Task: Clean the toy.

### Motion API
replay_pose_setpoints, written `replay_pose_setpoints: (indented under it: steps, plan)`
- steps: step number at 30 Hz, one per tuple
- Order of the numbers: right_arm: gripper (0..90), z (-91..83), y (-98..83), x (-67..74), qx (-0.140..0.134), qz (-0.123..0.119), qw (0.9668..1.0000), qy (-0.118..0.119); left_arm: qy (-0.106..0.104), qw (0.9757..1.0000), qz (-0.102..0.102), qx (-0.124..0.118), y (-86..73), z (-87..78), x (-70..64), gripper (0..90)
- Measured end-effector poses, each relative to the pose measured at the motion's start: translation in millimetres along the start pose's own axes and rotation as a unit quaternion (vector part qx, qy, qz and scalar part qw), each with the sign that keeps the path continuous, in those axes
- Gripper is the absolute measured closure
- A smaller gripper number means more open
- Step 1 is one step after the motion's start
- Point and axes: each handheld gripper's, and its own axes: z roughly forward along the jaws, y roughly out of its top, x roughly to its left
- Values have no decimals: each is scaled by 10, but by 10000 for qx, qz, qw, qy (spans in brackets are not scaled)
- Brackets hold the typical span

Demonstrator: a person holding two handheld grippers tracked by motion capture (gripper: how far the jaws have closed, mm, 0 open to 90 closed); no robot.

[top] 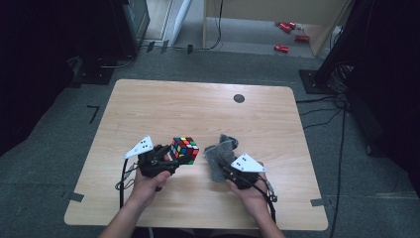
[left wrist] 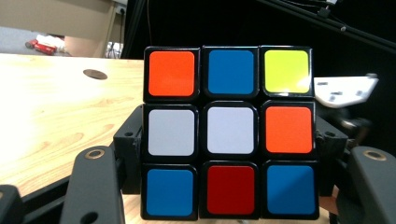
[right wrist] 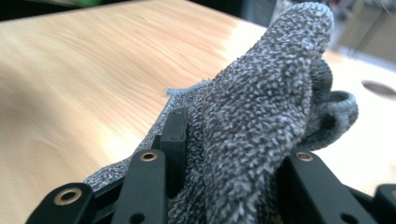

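Both forearms reach in from the near edge: the left gripper (top: 174, 157) pinches a puzzle cube (top: 184, 148) above the tabletop (top: 163, 106), the right gripper (top: 225, 166) pinches a grey cloth (top: 220, 156).

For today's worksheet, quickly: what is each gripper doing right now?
Left gripper: closed on the puzzle cube.
Right gripper: holding the grey cloth.

I see my left gripper (top: 174, 154) at lower centre-left, jaws clamped (forearm entering from the bottom edge). My right gripper (top: 225, 163) sits lower centre-right, jaws partly parted.
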Motion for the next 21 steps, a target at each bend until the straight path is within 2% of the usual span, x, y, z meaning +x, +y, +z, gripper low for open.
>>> replay_pose_setpoints:
  steps: [4,6,8,9,11,13,15,17,18,19,21]
  plan:
    - [539,48,-89,-109,255,265,9993,91,43,9999,14,116,-15,23,5,342]
    - [431,78,-114,-130,399,335,9986,98,71,9998,4,165,-23,36,9,342]
    - [293,96,-126,-151,550,416,9976,-98,71,9998,-6,197,-30,39,15,342]
    - [232,96,-126,-163,617,474,9969,-118,72,9998,5,210,-31,40,16,342]
    - [173,73,-114,-201,621,535,9965,-185,82,9997,-16,211,-30,39,18,342]
    - [151,17,-76,-232,442,536,9975,-111,68,9997,-49,215,-24,35,25,342]
    - [143,-56,-12,-222,127,364,9993,-10,52,9997,-83,229,-23,37,27,342]
    - [146,-115,56,-125,-328,-32,9991,266,33,9995,-111,301,-24,50,26,342]
    - [169,-127,69,-75,-528,-212,9976,390,21,9992,-131,387,-26,66,22,342]
    - [179,-136,86,16,-758,-456,9943,598,21,9990,-145,422,-29,79,15,342]
    - [181,-115,99,140,-906,-658,9901,843,-15,9987,-159,492,-35,106,-5,342]
